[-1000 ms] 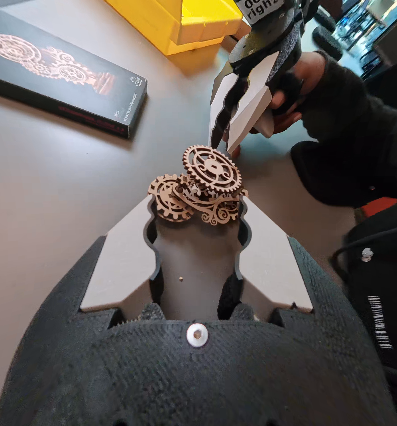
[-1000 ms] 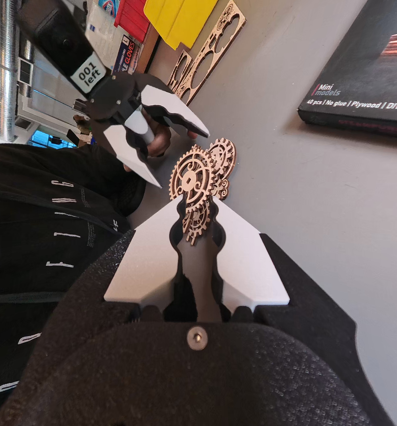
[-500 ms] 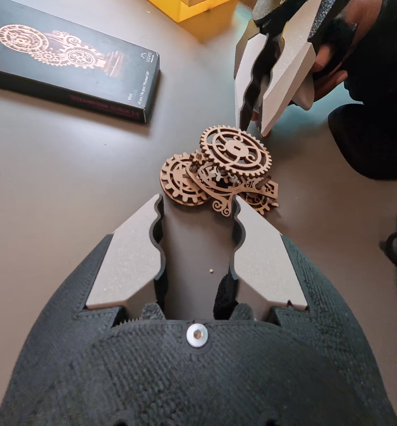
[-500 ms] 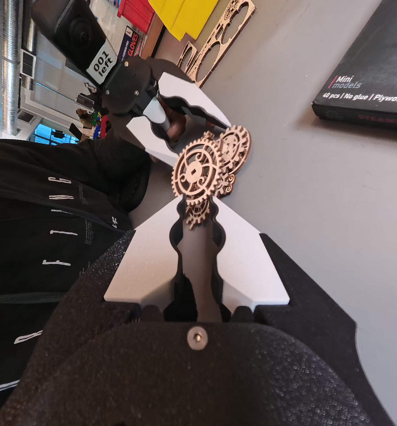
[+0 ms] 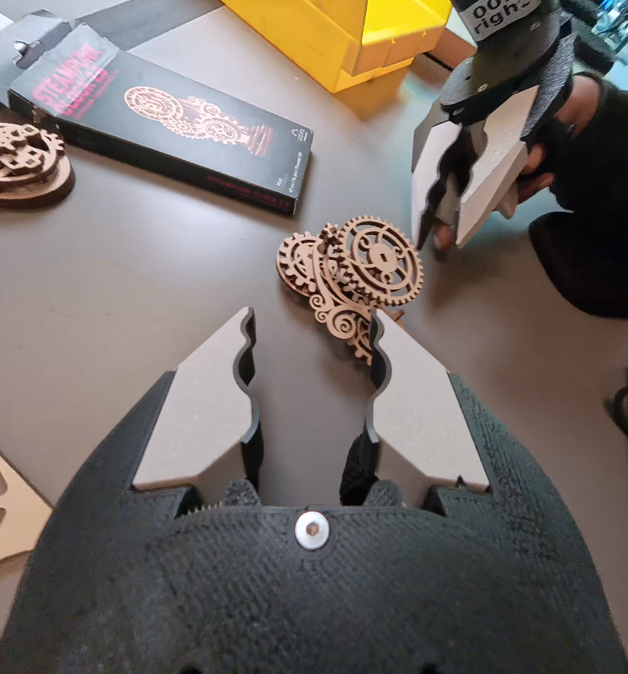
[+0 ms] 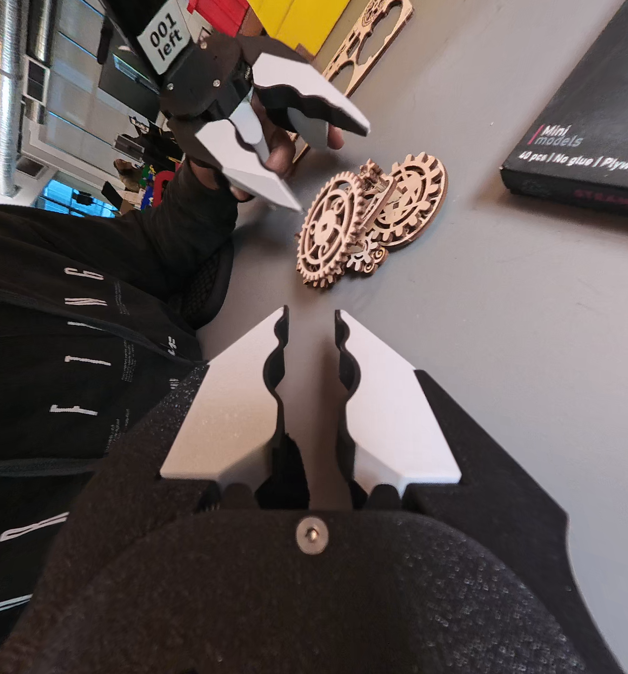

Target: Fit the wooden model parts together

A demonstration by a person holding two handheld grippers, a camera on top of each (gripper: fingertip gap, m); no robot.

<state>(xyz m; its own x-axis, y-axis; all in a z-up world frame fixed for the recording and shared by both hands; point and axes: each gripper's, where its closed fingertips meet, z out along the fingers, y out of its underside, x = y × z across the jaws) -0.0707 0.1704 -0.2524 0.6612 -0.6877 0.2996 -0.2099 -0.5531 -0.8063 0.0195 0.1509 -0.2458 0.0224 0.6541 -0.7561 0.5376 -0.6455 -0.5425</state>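
Hiding the gear model's (image 5: 352, 271) lower cogs, the left gripper's (image 5: 311, 321) finger; both it and the right gripper (image 6: 310, 315) gape empty (pale fretwork, interlocked).

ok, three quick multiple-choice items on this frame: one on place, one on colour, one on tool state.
1. Where is the wooden gear model?
A. on the table
B. in the left tool
C. on the black box
2. Colour of the bin behind the black box?
A. red
B. yellow
C. green
3. State of the left tool?
A. shut on the model
B. shut, empty
C. open, empty

Key: A, it lies on the grey table, free of both tools; B, its walls are yellow; C, bare table shows between its fingers.
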